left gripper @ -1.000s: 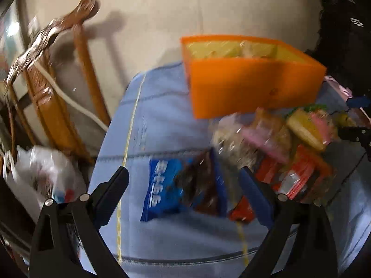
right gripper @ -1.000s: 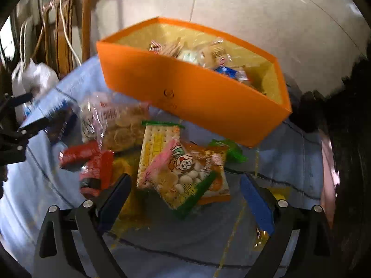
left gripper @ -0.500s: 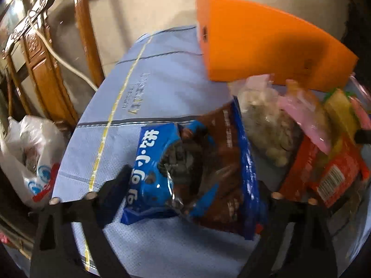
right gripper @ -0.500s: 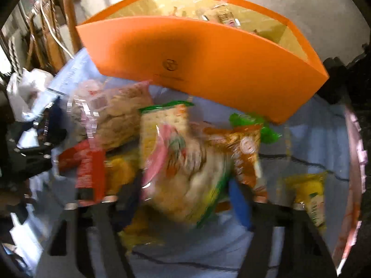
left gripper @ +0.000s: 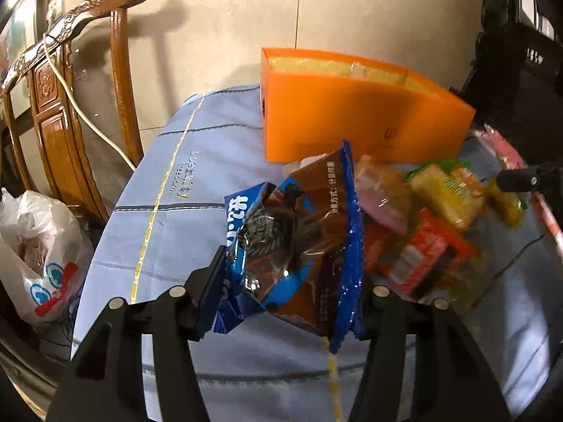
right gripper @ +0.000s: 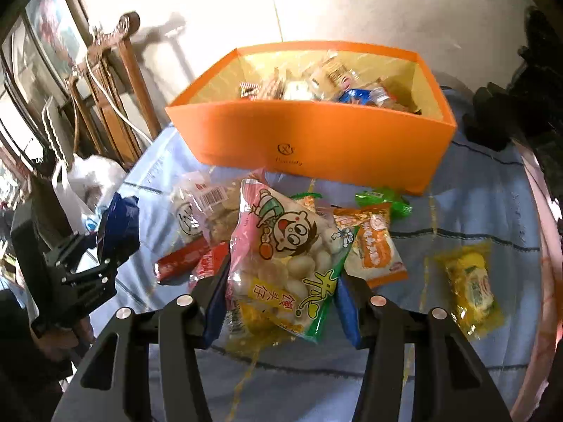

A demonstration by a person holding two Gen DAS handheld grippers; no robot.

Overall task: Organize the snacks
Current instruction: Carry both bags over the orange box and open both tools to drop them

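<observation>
On top of a pale blue woven cloth [right gripper: 468, 190] with dark lines and yellow stitching, one open orange cardboard box [right gripper: 316, 140] stands at the far side, already holding a heap of small wrapped snacks. Each of the two grippers holds one packet. The left gripper [left gripper: 292, 292] has just been closing, and its jaws now clamp a crumpled blue and brown foil biscuit bag [left gripper: 299, 242], lifted clear of the cloth. The right gripper [right gripper: 281, 288] has also just been closing; its jaws grip a clear pink-and-green bag of small white puffs with a cartoon face [right gripper: 285, 249], raised above the pile.

Loose on the cloth in front of the box lie one clear bag of brown biscuits [right gripper: 207, 211], two red wrapped bars [right gripper: 190, 260], one orange packet [right gripper: 376, 249], one green wrapped sweet [right gripper: 383, 200] and, set apart to the right, one yellow packet [right gripper: 471, 288].

Beyond the table's left edge stand one carved wooden chair [left gripper: 67, 105] with a white cable draped over it and one white plastic bag [left gripper: 38, 256], on a pale tiled floor [left gripper: 352, 7].
</observation>
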